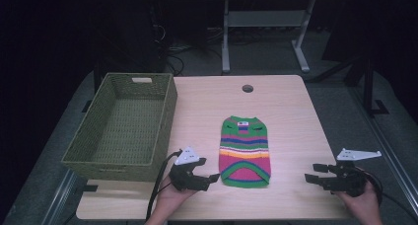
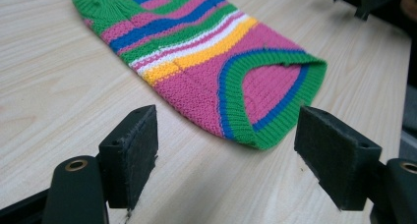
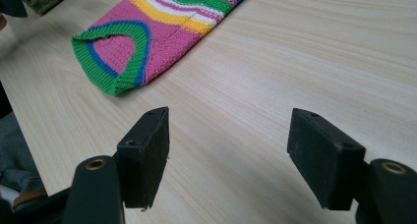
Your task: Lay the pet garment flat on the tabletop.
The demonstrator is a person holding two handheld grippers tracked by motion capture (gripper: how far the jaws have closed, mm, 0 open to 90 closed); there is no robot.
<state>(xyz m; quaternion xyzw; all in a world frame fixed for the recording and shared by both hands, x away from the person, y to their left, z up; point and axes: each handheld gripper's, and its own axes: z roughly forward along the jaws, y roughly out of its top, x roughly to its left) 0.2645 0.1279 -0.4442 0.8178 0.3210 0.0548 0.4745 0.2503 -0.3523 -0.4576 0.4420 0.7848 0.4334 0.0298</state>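
Your left tongs (image 1: 212,177) and right tongs (image 1: 311,172) are matte black with square foam-faced pads (image 2: 132,153), brass-ringed holes, grey three-cornered top plates (image 1: 187,156) and trailing black cables (image 1: 156,188).

This looks like a lab or office workroom. A pale wood tabletop (image 1: 291,111) with a cable hole (image 1: 247,89) stands on grey carpet (image 1: 266,52). At the top of the frame, tangled cables (image 1: 170,47) lie by the white legs of another desk (image 1: 226,37) in dim surroundings.

overhead cam, 2 gripper cams, shared sweater (image 1: 245,152)
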